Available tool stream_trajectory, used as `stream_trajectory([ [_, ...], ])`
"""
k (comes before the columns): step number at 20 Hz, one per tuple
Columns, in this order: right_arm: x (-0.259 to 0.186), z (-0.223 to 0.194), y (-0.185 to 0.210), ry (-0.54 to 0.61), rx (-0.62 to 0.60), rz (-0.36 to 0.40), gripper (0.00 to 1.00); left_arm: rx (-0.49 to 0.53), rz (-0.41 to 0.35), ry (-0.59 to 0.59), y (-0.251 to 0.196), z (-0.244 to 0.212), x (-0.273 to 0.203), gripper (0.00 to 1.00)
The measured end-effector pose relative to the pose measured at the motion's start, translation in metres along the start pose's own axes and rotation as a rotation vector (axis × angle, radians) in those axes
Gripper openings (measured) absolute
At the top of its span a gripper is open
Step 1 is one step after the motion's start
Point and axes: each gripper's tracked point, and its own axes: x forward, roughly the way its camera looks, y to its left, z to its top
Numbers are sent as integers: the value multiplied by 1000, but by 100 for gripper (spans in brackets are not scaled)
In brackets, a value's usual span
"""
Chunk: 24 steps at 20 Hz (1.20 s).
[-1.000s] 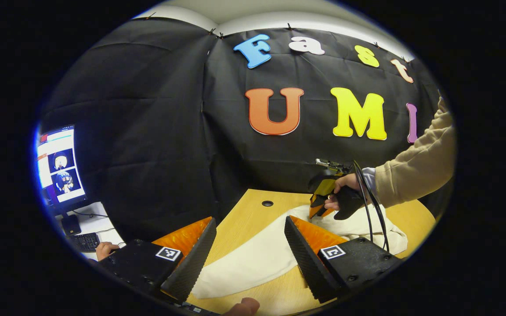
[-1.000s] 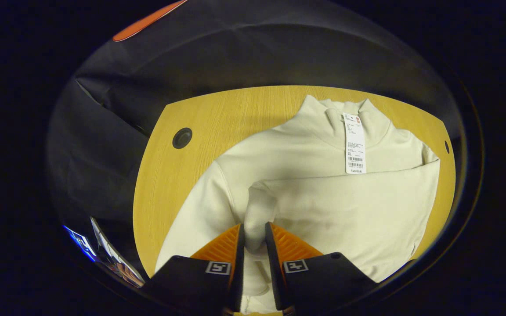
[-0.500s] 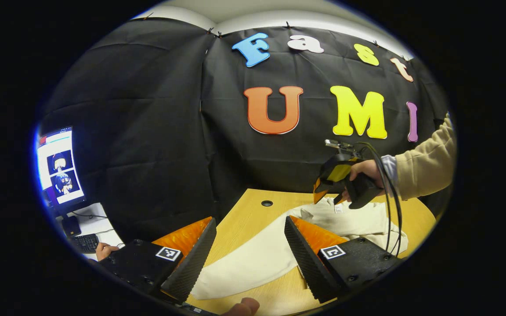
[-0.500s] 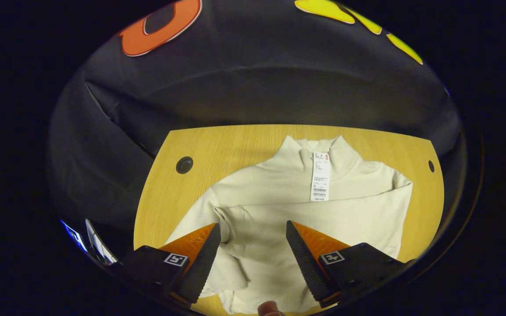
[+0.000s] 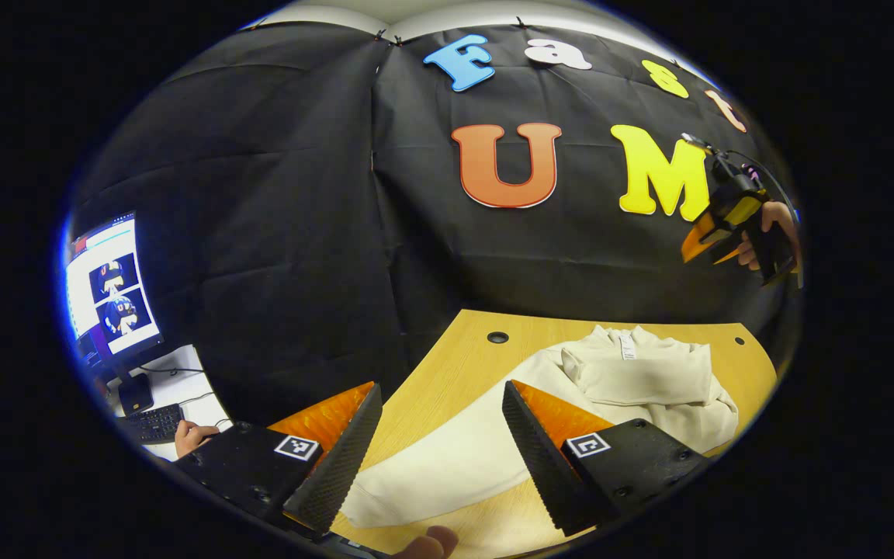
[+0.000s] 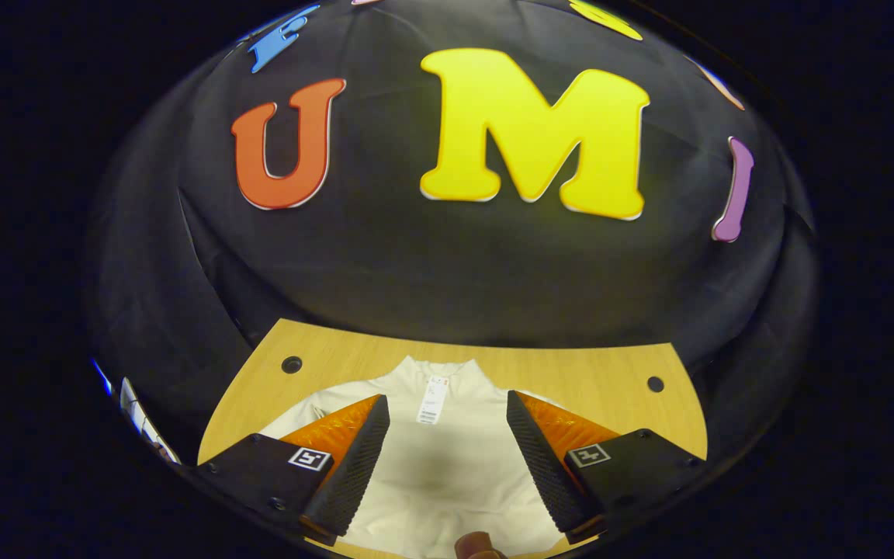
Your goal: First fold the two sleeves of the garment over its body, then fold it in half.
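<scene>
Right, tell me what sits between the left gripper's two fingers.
In the left gripper view, the open left gripper frames the cream garment's unfolded sleeve, lying flat on the wooden table. Nothing else lies in that gap.

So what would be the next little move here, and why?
Probably lower the left tool, which is open, onto the sleeve stretched out on the table. The other sleeve already lies folded across the garment, and the right tool is raised away.
</scene>
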Motion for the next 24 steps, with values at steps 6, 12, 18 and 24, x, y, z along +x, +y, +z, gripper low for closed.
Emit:
stream_trajectory([
  [6, -99, 29, -108, -225, -12, -87, 94, -11, 48, 107, -2, -30, 11, 100],
  [12, -161, -10, -167, -325, -16, -136, 94, -11, 55, 187, -22, -59, 9, 99],
  [18, -184, -73, -187, -290, 62, -141, 94, -88, 117, 301, -31, -101, -2, 100],
  [24, -181, -89, -189, -258, 88, -131, 94, -172, 334, 444, 23, -146, -11, 99],
])
